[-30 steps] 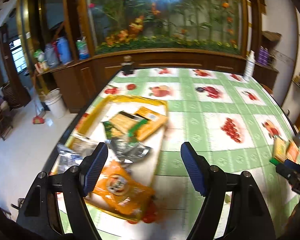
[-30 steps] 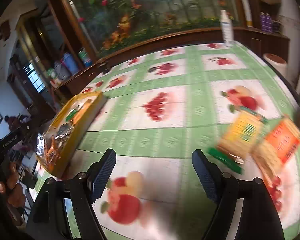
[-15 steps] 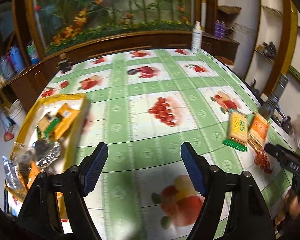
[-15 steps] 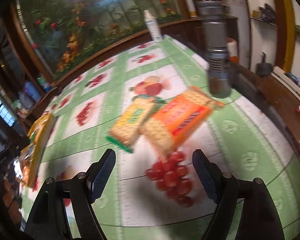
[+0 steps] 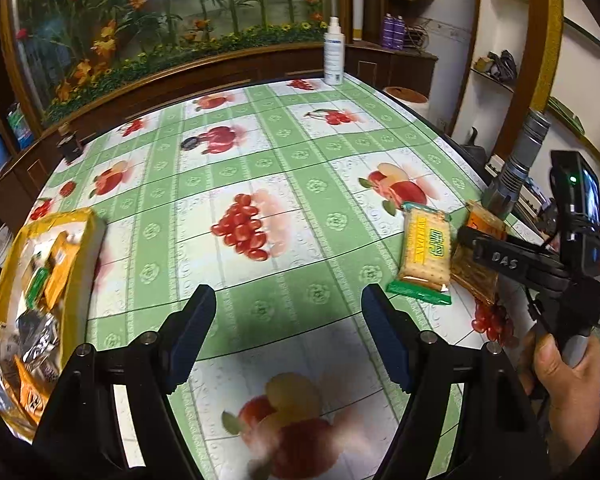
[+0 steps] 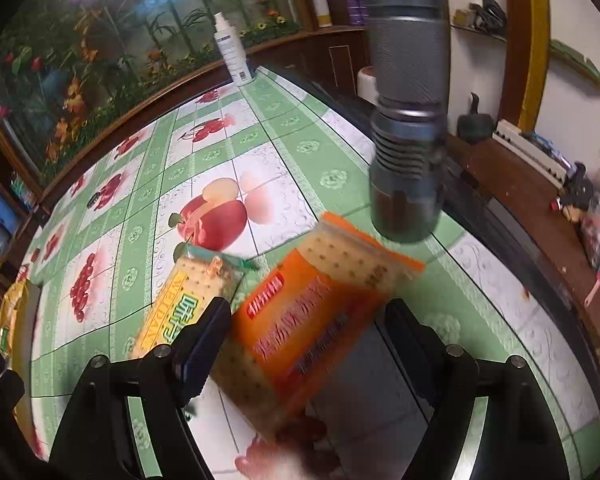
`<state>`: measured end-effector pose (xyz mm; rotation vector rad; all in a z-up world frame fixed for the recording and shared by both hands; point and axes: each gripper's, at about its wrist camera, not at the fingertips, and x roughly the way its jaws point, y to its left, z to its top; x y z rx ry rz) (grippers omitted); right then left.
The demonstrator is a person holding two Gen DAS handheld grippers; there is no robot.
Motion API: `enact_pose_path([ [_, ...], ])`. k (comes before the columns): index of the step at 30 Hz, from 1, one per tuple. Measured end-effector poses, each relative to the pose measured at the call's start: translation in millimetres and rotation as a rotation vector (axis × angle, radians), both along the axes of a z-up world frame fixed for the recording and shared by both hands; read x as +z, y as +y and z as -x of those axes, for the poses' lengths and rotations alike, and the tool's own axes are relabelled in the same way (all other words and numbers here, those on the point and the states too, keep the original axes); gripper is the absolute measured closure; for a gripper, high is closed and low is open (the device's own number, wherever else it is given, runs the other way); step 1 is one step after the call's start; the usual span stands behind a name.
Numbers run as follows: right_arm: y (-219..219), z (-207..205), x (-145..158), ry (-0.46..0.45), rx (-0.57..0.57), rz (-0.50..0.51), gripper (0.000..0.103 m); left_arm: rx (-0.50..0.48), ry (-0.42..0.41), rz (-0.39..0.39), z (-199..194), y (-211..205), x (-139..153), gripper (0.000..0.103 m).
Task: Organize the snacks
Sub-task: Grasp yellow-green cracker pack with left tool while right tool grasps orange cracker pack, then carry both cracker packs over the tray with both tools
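— Left claw [image 5: 288, 332]?
— Wide open, empty, over the desk [image 5: 260, 152] near its front edge.
— Right claw [image 6: 306, 334]?
— Spread wide astride the orange cracker pack [image 6: 300, 320]; pads clear of it, nothing gripped.
— Other snacks?
— Yellow cracker pack [image 6: 180, 308] just beside the orange one, near the right edge by a grey flashlight [image 6: 408, 120]. Yellow tray [image 5: 80, 232] of snacks at the left edge.
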<state>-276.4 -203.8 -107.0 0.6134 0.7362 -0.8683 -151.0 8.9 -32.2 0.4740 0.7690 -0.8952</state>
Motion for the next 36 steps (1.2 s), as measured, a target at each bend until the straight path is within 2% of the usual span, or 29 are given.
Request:
enact_pose_path([
  [3,1.2,-10.7,-2.7,0.112,0.055,0.047,0.020,-0.064,0.034,-0.003,3.6,-20.1,-2.0,0.028],
  [6,6.1,-6.6,-6.9,0.184,0.105,0.081,0.023,-0.130,0.075,-0.015,8.8,-47.8,-5.0,0.028],
  [11,6.5,14.7,-5.6,0.193,0.130,0.085,0.031,-0.199,0.141,-0.064,15.4,-90.8,-21.6,0.028],
  [13,4.7,20.1,-5.5,0.191,0.134,0.079,0.030,-0.235,0.167,-0.076,20.6,-103.9,-28.3,0.028],
  [18,3.6,24.3,-5.0,0.182,0.140,0.077,0.027,-0.286,0.174,-0.130,30.6,-127.5,-48.0,0.028],
  [21,3.2,23.6,-5.2,0.185,0.153,0.090,0.029,-0.258,0.190,-0.166,26.1,-134.3,-61.1,0.028],
  [22,4.7,23.0,-4.8,0.188,0.163,0.102,0.033,-0.247,0.189,-0.162,23.9,-133.2,-62.2,0.029],
  [24,6.3,21.7,-4.0,0.181,0.178,0.113,0.041,-0.238,0.116,-0.172,26.9,-128.8,-62.2,0.050],
  [25,6.7,20.9,-3.5,0.184,0.179,0.119,0.044,-0.241,0.124,-0.167,25.9,-125.9,-60.9,0.057],
  [26,7.4,20.1,-3.2,0.184,0.183,0.124,0.046,-0.235,0.127,-0.171,23.5,-122.9,-60.3,0.058],
  [29,10.2,18.4,-1.6,0.185,0.191,0.131,0.048,-0.191,0.104,-0.177,13.6,-106.8,-59.2,0.059],
  [32,17.2,19.5,3.3,0.156,0.206,0.136,0.048,-0.132,0.117,-0.162,-1.8,-84.0,-57.5,0.059],
  [36,27.4,19.4,13.7,0.059,0.247,0.103,0.048,-0.041,0.116,-0.106,-21.5,-43.5,-43.9,0.059],
])
